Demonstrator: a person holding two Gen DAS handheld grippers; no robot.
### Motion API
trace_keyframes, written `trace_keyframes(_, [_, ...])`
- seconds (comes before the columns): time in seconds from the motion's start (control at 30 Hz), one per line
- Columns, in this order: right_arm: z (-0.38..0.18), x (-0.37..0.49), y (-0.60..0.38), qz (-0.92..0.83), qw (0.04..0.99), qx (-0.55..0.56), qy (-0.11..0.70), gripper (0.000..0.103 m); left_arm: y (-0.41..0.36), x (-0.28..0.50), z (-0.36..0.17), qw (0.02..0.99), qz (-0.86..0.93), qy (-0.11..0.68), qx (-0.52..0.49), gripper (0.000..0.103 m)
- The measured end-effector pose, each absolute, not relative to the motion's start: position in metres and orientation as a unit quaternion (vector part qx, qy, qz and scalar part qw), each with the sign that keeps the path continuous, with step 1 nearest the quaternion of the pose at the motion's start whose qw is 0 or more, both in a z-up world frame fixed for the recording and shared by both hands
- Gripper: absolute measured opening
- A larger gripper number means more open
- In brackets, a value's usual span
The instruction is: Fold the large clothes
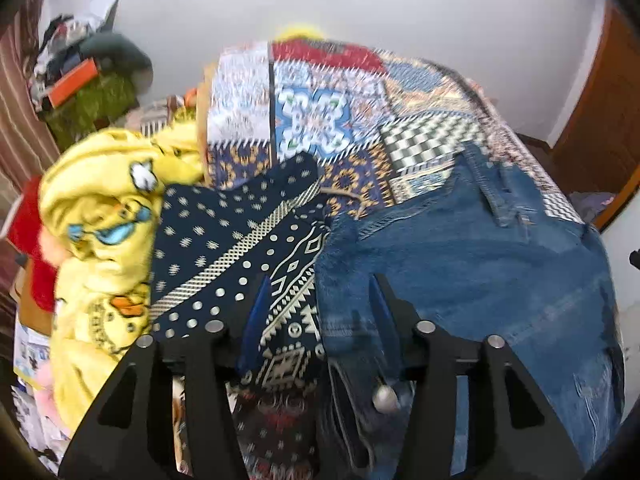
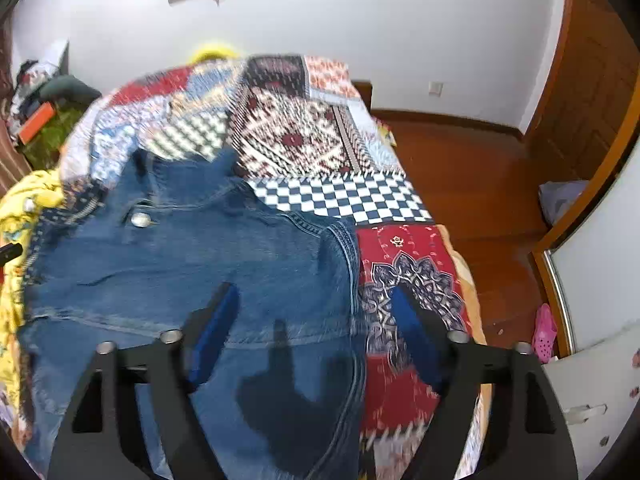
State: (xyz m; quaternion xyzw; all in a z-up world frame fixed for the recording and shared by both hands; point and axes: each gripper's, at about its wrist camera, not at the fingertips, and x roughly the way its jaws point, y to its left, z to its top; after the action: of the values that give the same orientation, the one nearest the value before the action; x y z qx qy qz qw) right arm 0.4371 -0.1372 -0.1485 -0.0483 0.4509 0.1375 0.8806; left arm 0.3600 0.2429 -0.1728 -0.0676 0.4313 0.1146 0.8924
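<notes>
Blue denim is being seen spread across the near part of the bed (image 2: 400, 196), on a patchwork cover; this one denim garment (image 2: 168, 264), apparently jeans with a metal button near its far end, is lying partly rumpled, its left edge just beside a dark patterned cloth (image 1: 224, 240).

The left gripper (image 1: 318, 312) is being held low over the seam where the denim and the dark cloth are meeting, its fingers (image 1: 256, 316) standing moderately apart and closed on nothing. The right gripper (image 2: 316, 320) is being held above the denim's right edge, its fingers (image 2: 216, 328) standing wide apart and empty, one over denim, the other over the red patch of the cover.

Two risks are being judged from here. With the left fingers straddling both fabrics, the dark cloth could be pinched together with the denim and dragged into the fold. With the right fingers spanning the denim's hem and the cover, the bed cover could be caught instead of, or along with, the garment. Motion blur is also being noted in both views, so exact contact cannot be told.

Counted: one denim garment, one dark patterned cloth, one yellow cartoon blanket (image 1: 104, 216) heaped at the left, two grippers, each with two fingers.
</notes>
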Motion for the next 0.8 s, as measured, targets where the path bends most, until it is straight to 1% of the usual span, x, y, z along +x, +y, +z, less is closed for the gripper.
trace_keyframes(0.03, [-0.141, 0.428, -0.139, 0.141, 0.882, -0.046, 0.446, 0.079, 0.238, 0.350, -0.165, 0.895, 0.111, 0.427, -0.064, 0.063])
trace_keyframes(0.1, [-0.130, 0.412, -0.142, 0.150, 0.883, -0.045, 0.443, 0.079, 0.228, 0.334, -0.154, 0.898, 0.112, 0.422, -0.057, 0.071])
trace_keyframes(0.17, [-0.119, 0.392, -0.145, 0.160, 0.884, -0.045, 0.437, 0.079, 0.215, 0.311, -0.141, 0.904, 0.097, 0.413, -0.049, 0.073])
trace_keyframes(0.23, [-0.110, 0.373, -0.149, 0.166, 0.888, -0.043, 0.427, 0.079, 0.204, 0.293, -0.133, 0.907, 0.084, 0.410, -0.042, 0.083])
trace_keyframes(0.3, [-0.105, 0.356, -0.153, 0.172, 0.890, -0.043, 0.421, 0.080, 0.194, 0.273, -0.125, 0.912, 0.078, 0.402, -0.037, 0.086])
trace_keyframes(0.37, [-0.103, 0.338, -0.156, 0.177, 0.889, -0.046, 0.419, 0.086, 0.184, 0.251, -0.122, 0.915, 0.072, 0.394, -0.038, 0.088])
trace_keyframes(0.43, [-0.106, 0.325, -0.158, 0.185, 0.887, -0.049, 0.420, 0.087, 0.179, 0.235, -0.123, 0.917, 0.069, 0.389, -0.047, 0.094])
trace_keyframes(0.6, [-0.130, 0.294, -0.174, 0.175, 0.878, -0.045, 0.444, 0.087, 0.172, 0.203, -0.145, 0.902, 0.054, 0.422, -0.069, 0.096])
trace_keyframes(0.8, [-0.170, 0.274, -0.193, 0.148, 0.853, -0.020, 0.500, 0.087, 0.180, 0.173, -0.206, 0.863, 0.031, 0.488, -0.126, 0.095])
